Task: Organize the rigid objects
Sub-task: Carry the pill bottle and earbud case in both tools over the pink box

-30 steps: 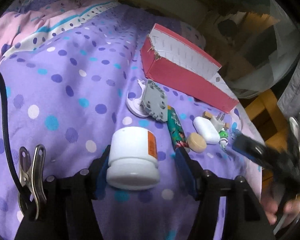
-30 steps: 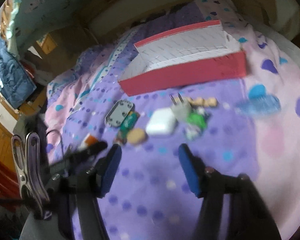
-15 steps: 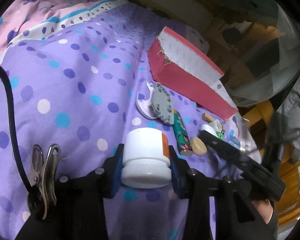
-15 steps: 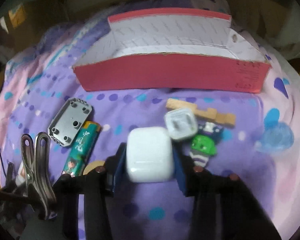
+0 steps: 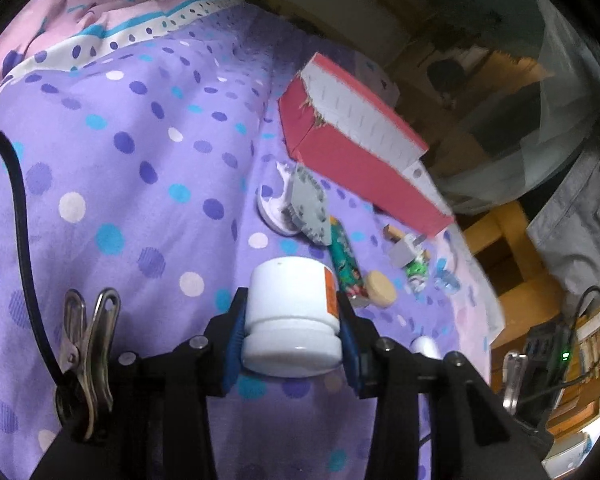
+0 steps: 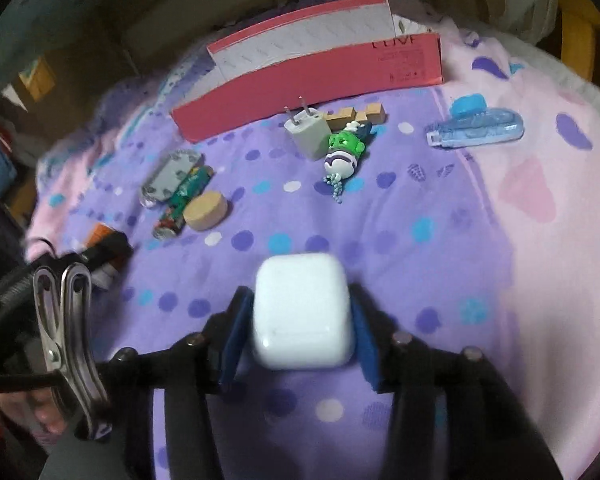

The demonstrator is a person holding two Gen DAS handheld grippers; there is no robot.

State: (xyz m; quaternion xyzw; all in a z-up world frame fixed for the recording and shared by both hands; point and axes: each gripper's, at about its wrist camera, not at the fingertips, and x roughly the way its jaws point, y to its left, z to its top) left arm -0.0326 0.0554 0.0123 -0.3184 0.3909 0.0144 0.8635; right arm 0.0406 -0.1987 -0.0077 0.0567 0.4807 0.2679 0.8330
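My left gripper [image 5: 290, 300] is shut on a white jar with an orange label [image 5: 288, 312], both blue pads pressed to its sides above the dotted purple bedspread [image 5: 120, 160]. In the right wrist view a white rounded earbud case [image 6: 302, 312] sits between the pads of my right gripper [image 6: 300, 296]. Its jaws are opening, though both pads still seem to touch the case. An open red box [image 6: 300, 84] lies at the far side of the bed, and the same red box [image 5: 352, 168] shows in the left wrist view.
Between me and the box lie a grey studded plate [image 5: 310, 208], a green tube [image 5: 344, 260], a tan disc [image 5: 380, 290], a white charger plug [image 6: 306, 132], a green toy figure [image 6: 344, 152], wooden blocks [image 6: 356, 114] and a blue clip [image 6: 476, 128]. Wooden furniture stands past the bed's right edge.
The left jaws closed onto the white jar. The right gripper came down over the white case, closed around it and carried it back, away from the charger and toy.
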